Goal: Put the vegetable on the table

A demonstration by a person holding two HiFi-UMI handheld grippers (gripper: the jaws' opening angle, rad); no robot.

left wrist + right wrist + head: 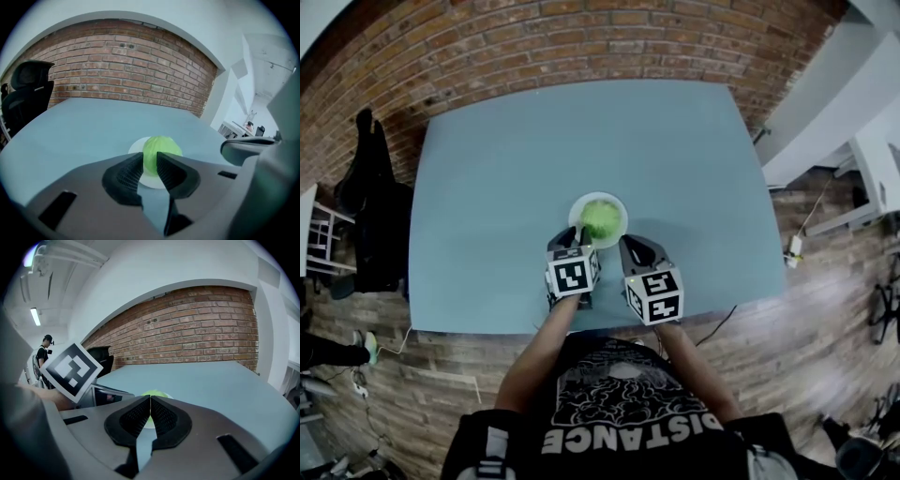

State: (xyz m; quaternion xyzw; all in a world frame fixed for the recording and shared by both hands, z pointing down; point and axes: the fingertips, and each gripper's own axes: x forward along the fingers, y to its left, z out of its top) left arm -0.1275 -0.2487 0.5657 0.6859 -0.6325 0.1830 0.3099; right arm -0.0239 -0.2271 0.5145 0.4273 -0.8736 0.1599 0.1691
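A round green cabbage (601, 218) sits on a small white plate (578, 207) near the front middle of the blue-grey table (506, 169). My left gripper (577, 236) points at the plate's near-left rim, its jaws a narrow gap apart and holding nothing. Through that gap in the left gripper view (150, 164) the cabbage (161, 146) shows on the plate (135, 146) just beyond the tips. My right gripper (631, 243) rests beside the plate's near-right edge, jaws shut (150, 401), with only a sliver of cabbage (153, 393) above them.
A black office chair (367, 192) stands off the table's left side. A brick wall (126, 70) runs behind the table. White desks (853, 112) stand to the right, and a cable (717, 323) hangs at the front right edge. A person (45, 352) stands far off.
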